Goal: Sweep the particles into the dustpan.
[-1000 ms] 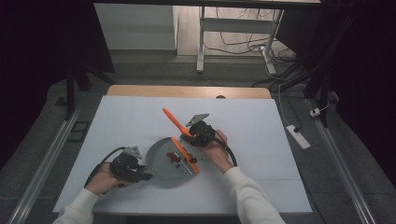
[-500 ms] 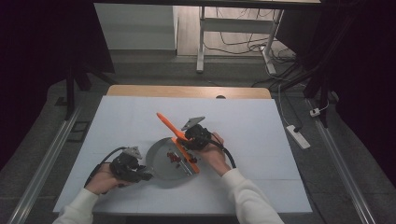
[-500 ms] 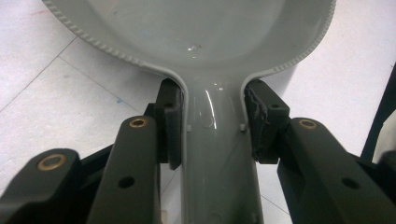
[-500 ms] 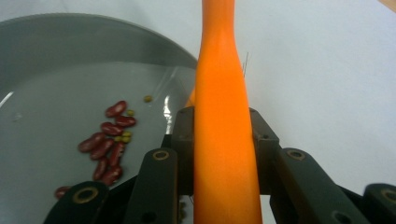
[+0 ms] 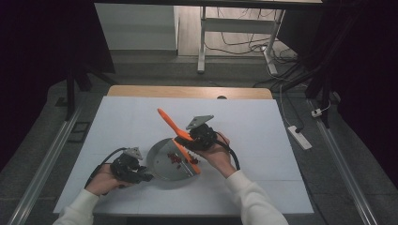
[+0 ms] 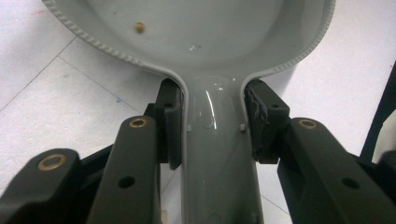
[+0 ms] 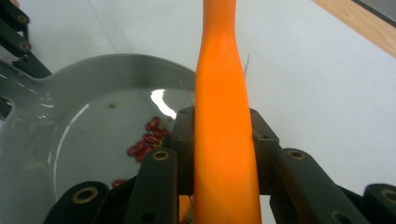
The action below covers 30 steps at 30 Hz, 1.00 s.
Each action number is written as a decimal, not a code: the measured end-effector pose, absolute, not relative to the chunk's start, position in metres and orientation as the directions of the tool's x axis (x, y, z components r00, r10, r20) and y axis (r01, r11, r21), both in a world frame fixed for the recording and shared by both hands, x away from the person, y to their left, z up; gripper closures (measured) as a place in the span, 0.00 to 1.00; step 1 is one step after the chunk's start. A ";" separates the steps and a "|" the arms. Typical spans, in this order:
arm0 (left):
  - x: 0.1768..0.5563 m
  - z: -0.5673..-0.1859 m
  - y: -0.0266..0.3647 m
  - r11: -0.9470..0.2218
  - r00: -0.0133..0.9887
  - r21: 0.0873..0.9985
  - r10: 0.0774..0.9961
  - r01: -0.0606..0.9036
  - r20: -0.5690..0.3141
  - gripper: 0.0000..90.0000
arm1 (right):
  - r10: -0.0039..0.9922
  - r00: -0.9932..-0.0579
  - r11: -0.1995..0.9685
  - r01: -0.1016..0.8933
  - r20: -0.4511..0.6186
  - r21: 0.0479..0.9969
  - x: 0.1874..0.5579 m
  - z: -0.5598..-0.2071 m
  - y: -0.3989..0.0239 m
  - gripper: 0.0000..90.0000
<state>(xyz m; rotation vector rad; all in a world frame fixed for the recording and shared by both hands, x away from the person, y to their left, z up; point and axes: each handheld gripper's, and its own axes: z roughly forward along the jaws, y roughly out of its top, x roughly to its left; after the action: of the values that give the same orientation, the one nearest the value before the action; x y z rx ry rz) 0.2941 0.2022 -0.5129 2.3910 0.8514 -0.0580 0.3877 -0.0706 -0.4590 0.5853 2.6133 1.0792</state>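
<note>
A grey dustpan (image 5: 162, 166) lies on the white table, with several red beans (image 5: 176, 159) inside it. My left gripper (image 5: 141, 174) is shut on the dustpan's handle (image 6: 215, 154), with a pad pressed against each side. My right gripper (image 5: 191, 140) is shut on the handle of an orange brush (image 5: 165, 117), held over the pan's right edge. The brush's lower end (image 5: 191, 161) reaches down into the pan by the beans. In the right gripper view the orange handle (image 7: 224, 116) runs up between the jaws, with the pan (image 7: 70, 140) and the beans (image 7: 147, 140) to its left.
The white tabletop (image 5: 263, 131) has bare room on the right and at the back. A wooden strip (image 5: 187, 91) borders its far edge. A metal frame (image 5: 202, 37) and a power strip (image 5: 299, 137) stand on the floor beyond the table.
My right gripper has shifted a little to the left and risen with the orange brush, whose handle tip has swung left. The left gripper and the dustpan have stayed put.
</note>
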 end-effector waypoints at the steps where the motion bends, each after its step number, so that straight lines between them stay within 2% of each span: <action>1: 0.294 -0.513 0.202 -0.618 0.794 0.520 0.564 0.589 -0.229 0.69 | 0.463 -0.883 0.641 0.273 -0.079 0.717 0.388 -0.458 -0.074 0.78; 7: 0.294 -0.513 0.202 -0.618 0.793 0.520 0.563 0.590 -0.231 0.69 | 0.507 -0.855 0.652 0.296 -0.111 0.698 0.388 -0.462 -0.090 0.78; 17: 0.292 -0.512 0.202 -0.619 0.794 0.520 0.563 0.588 -0.228 0.69 | 0.551 -0.829 0.651 0.354 -0.098 0.672 0.383 -0.470 -0.112 0.78; 30: 0.292 -0.512 0.202 -0.620 0.795 0.520 0.563 0.588 -0.228 0.69 | 0.546 -0.833 0.679 0.374 -0.093 0.631 0.385 -0.487 -0.107 0.78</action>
<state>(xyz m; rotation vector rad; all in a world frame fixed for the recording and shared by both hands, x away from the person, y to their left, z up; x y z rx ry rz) 0.2919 0.2025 -0.5115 2.3922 0.8501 -0.0562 0.3854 -0.1069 -0.4869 0.7344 2.6194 0.8955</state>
